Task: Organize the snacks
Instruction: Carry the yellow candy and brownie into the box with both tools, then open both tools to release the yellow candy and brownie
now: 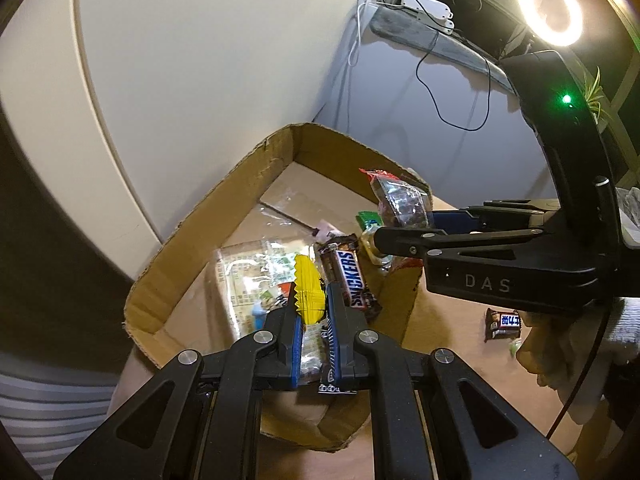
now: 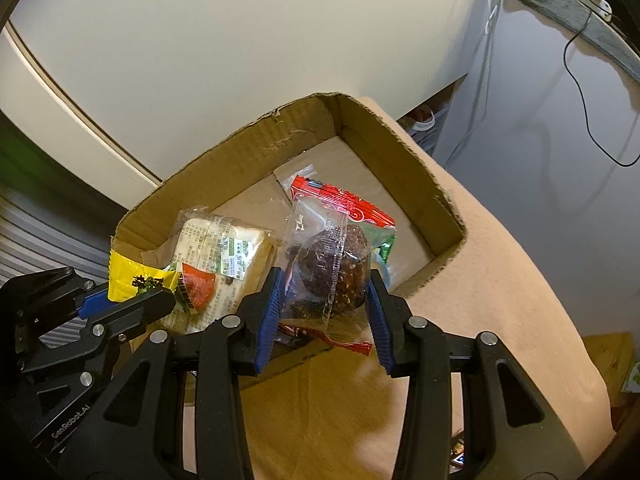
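Left gripper (image 1: 314, 312): your jaws are clamped tight on a small yellow crimped-edge snack packet (image 1: 308, 294); its serrated top sticks up past the blue pads, and a clear-and-dark wrapper tail hangs below them.
Right gripper (image 2: 326, 300): your jaws stand partly apart, pressed on either side of a clear plastic pouch with a red top seal holding dark brown lumpy pieces (image 2: 332, 264); the pouch bulges between the blue pads.
Left view only: a brown Snickers bar (image 1: 352, 278) lies in the box just right of the yellow packet, a second small chocolate bar in a brown wrapper (image 1: 504, 322) lies outside on the peach cloth (image 1: 452, 324), and a lit ring lamp (image 1: 550, 8) shows at upper right. You also see your right gripper (image 1: 384, 236) from the side, with the pouch (image 1: 400, 202) sticking up from its tips.
Right view only: a flat pale biscuit pack in clear printed wrap (image 2: 224, 256) lies in the box's left half, a small orange-red wedge sachet (image 2: 196, 286) on it; your left gripper (image 2: 120, 300) enters at left with the yellow packet (image 2: 136, 280).
Box: open shallow brown cardboard box (image 2: 240, 148) with torn edges, on the cloth.
Snacks versus tools: both held snacks hang over the box's near part, the pouch right of the biscuit pack.
Far: white wall, grey cabinet (image 2: 540, 128) with dangling black and white cables.
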